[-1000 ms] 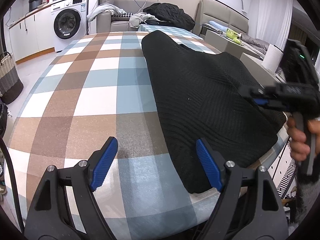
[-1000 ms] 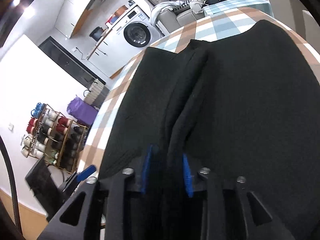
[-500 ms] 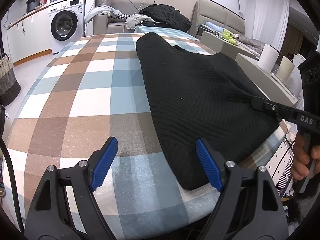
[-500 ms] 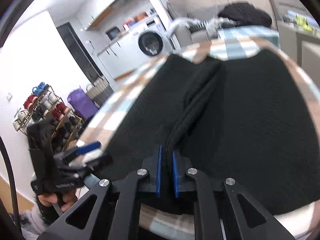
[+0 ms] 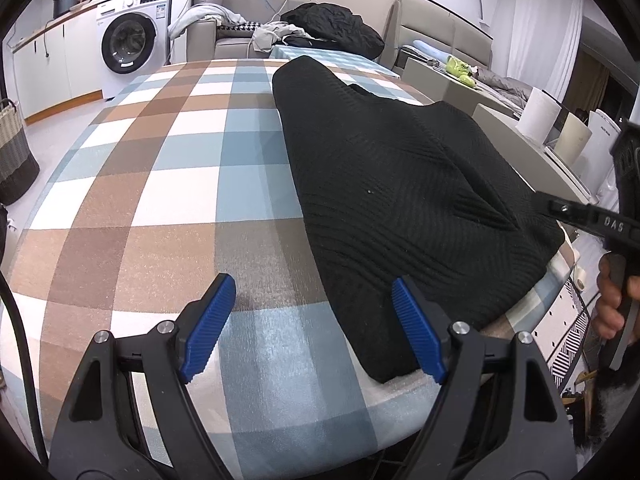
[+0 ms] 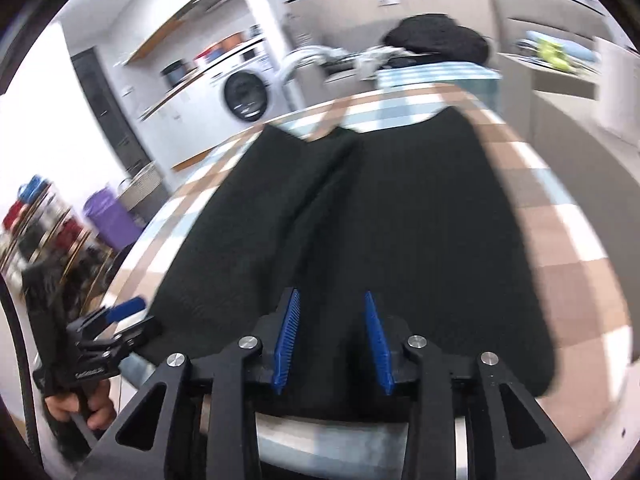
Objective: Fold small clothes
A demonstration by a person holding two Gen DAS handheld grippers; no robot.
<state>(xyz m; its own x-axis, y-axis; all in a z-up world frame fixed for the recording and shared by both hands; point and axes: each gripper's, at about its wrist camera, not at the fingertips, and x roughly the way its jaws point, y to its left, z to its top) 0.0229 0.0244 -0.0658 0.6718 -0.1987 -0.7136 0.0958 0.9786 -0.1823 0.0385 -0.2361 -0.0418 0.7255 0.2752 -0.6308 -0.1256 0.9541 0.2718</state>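
Left wrist view: your left gripper [image 5: 312, 328] hovers low over the near edge of the checked table cover [image 5: 160, 200], jaws spread wide with nothing between them. Its right-hand blue pad [image 5: 416, 336] sits just above the near corner of the black knitted garment [image 5: 400, 184]; whether it touches the cloth cannot be told. The garment lies flat on the right half of the cover, running from the near edge towards the far end, with a raised fold along its right part. At the right border your right gripper [image 5: 576, 216] reaches to the garment's edge, and your right hand [image 5: 612, 300] grips its handle. A washing machine [image 5: 128, 40] stands in the far left background.

Right wrist view: the picture is motion-blurred. Your right gripper [image 6: 332, 344] has just been opening; its blue pads [image 6: 286, 340] stand apart and released over the garment's [image 6: 400, 220] near hem, clear of the cloth. The garment spreads away from you over the cover [image 6: 560, 220], a crease running up its middle. Your left gripper [image 6: 116, 320] shows at the lower left, beside the garment's left corner.
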